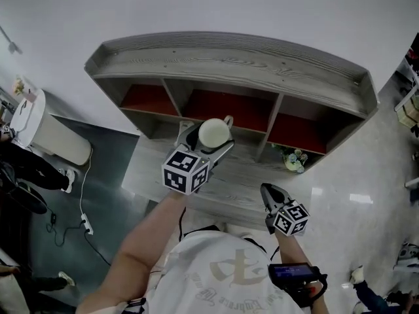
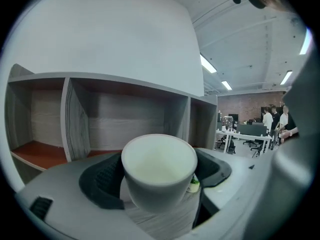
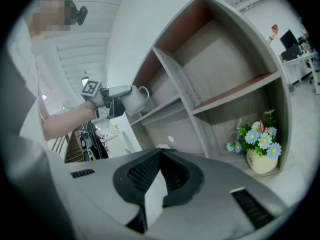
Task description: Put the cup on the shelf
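Note:
A white cup (image 1: pixel 213 133) with a handle is held upright in my left gripper (image 1: pixel 204 139), jaws shut on its sides, in front of the middle compartment of the grey wooden shelf (image 1: pixel 229 61). In the left gripper view the cup (image 2: pixel 159 171) fills the space between the black pads, with the shelf's red-floored compartments (image 2: pixel 45 154) behind it. In the right gripper view the cup (image 3: pixel 134 98) and left gripper (image 3: pixel 117 100) show at the upper left. My right gripper (image 1: pixel 272 196) hangs lower at the right, jaws closed together and empty (image 3: pixel 159 155).
A small pot of flowers (image 1: pixel 294 159) stands in the shelf's lower right compartment (image 3: pixel 261 146). A white bin (image 1: pixel 39 128) and a cable lie on the floor at the left. People and desks show far off in the left gripper view (image 2: pixel 260 129).

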`<state>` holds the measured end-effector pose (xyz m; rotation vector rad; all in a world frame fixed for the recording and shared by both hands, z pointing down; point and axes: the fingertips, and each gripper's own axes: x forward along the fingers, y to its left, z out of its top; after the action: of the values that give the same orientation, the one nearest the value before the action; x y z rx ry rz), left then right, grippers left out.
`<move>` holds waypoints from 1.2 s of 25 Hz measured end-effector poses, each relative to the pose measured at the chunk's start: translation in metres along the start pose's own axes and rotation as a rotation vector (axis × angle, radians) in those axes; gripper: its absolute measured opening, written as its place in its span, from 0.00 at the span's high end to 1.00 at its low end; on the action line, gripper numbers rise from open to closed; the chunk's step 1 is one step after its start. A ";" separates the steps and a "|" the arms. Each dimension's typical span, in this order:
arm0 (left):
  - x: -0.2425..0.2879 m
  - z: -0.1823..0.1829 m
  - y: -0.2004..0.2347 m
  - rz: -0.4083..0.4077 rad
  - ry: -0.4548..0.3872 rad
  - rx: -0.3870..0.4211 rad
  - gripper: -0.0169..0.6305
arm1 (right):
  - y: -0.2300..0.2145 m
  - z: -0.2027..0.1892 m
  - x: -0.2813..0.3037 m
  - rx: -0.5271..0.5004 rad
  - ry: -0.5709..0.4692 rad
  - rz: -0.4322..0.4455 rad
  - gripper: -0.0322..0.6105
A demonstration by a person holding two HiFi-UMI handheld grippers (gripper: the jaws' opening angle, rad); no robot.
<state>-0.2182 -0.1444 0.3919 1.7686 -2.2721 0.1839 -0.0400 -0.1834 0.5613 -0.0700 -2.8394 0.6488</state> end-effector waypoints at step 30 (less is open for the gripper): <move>0.118 0.029 0.056 0.093 -0.027 0.012 0.32 | -0.020 0.001 -0.001 -0.006 0.021 -0.036 0.95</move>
<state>-0.3030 -0.2471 0.4002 1.6818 -2.3795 0.1923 -0.0391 -0.2021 0.5686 -0.0263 -2.8162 0.6278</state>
